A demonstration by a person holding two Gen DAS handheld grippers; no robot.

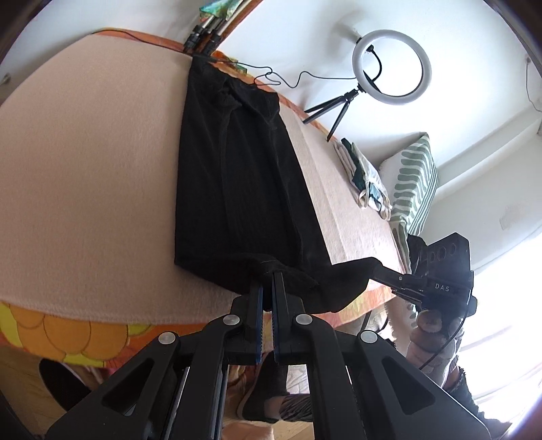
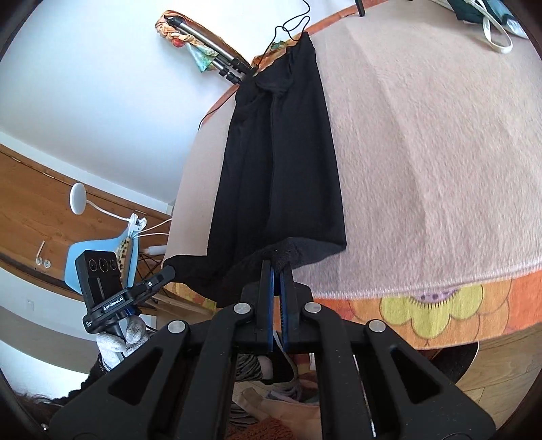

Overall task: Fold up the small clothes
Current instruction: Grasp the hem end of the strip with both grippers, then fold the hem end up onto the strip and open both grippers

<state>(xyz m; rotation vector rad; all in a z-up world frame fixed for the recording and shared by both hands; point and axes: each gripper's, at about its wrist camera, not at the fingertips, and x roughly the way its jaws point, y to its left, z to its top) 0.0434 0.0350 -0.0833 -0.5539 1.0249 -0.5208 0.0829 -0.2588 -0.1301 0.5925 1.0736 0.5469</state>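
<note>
Already my left gripper [image 1: 267, 277] was pinched down to almost nothing on the near hem of the black knit garment [image 1: 237, 176], a thin bunch of cloth caught between its blue-lined pads. My right gripper [image 2: 277, 265] was clamped the same way on that hem further along, close to its other corner. Between the two grips the edge sagged in a loose curve and hung off the front of the bed, which told me how the cloth would handle: light, soft, limp, with no stiffness of its own. I judged it would follow wherever its corners went, and would droop or bunch wherever it was left unsupported.

Beyond my fingers, the rest of the garment lay long and fairly flat on the pink blanket [image 1: 84, 152], running away from me to the far edge, where it was rumpled near the tripod legs [image 1: 206, 30]. The ribbed knit looked grippy rather than slick, so a firm pinch at the hem corners seemed the right hold. A ring light [image 1: 391, 66] stood on the far side, well clear of the garment.
</note>
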